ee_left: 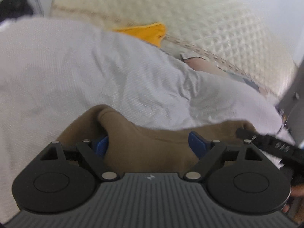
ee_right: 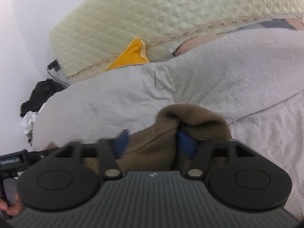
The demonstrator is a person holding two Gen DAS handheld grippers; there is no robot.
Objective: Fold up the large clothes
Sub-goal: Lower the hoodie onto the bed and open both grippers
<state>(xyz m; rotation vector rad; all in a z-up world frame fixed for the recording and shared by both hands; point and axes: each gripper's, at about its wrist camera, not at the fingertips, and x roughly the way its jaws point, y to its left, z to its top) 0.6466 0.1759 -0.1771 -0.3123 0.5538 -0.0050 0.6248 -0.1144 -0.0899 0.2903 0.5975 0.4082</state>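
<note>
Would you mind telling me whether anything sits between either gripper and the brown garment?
Nothing visible does. The brown garment already lies between the open fingers of the left gripper, and likewise within the right gripper, on the grey sheet.

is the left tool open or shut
Open: the left tool has its blue pads spread wide, brown cloth loose between them.

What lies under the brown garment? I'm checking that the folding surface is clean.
The brown garment lies on a pale grey dotted bed cover, wrinkled around it. The part of the cover directly beneath the garment is hidden, so its state there cannot be seen.
</note>
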